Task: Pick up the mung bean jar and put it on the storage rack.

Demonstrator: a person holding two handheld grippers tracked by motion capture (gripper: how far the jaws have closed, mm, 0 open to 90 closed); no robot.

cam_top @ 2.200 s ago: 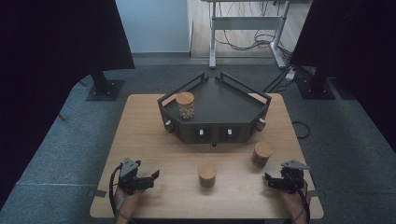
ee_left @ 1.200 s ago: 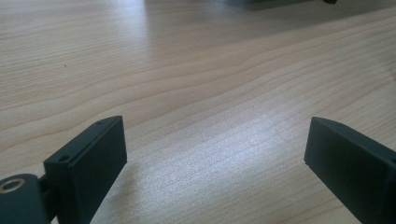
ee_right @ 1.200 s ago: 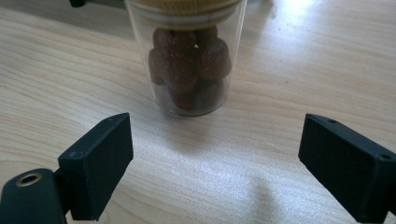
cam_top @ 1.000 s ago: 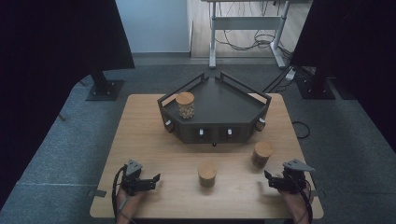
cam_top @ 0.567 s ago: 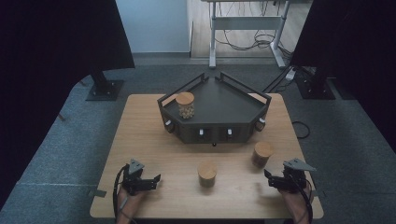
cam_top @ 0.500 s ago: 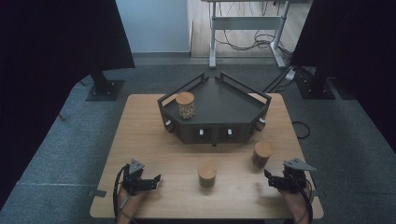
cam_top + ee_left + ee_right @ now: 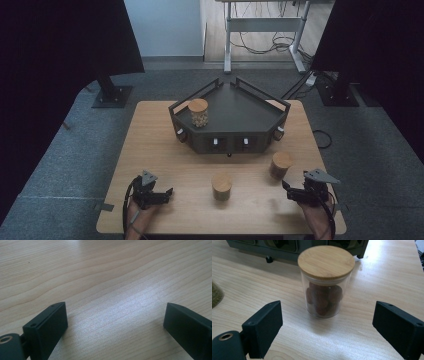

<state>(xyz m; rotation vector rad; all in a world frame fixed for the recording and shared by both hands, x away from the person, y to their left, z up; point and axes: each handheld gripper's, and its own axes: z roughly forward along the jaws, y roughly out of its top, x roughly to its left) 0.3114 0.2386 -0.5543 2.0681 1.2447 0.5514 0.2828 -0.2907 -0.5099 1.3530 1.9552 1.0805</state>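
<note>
Three glass jars with bamboo lids stand here. One jar of pale nuts sits on the black angular tray. A second jar stands mid-table and a third, holding dark red fruit, stands right of it. My right gripper is open, low on the table, with the red-fruit jar just ahead between its jaws' lines, untouched. My left gripper is open over bare wood near the front left.
The wooden table has its front edge close behind both hands. The tray's front wall carries small knobs. A greenish jar's edge shows at the left of the right gripper view. Stand bases rest on the grey floor beyond.
Both grippers have stayed almost still; the left one has shifted slightly toward the table's front edge. The jars have not moved.
</note>
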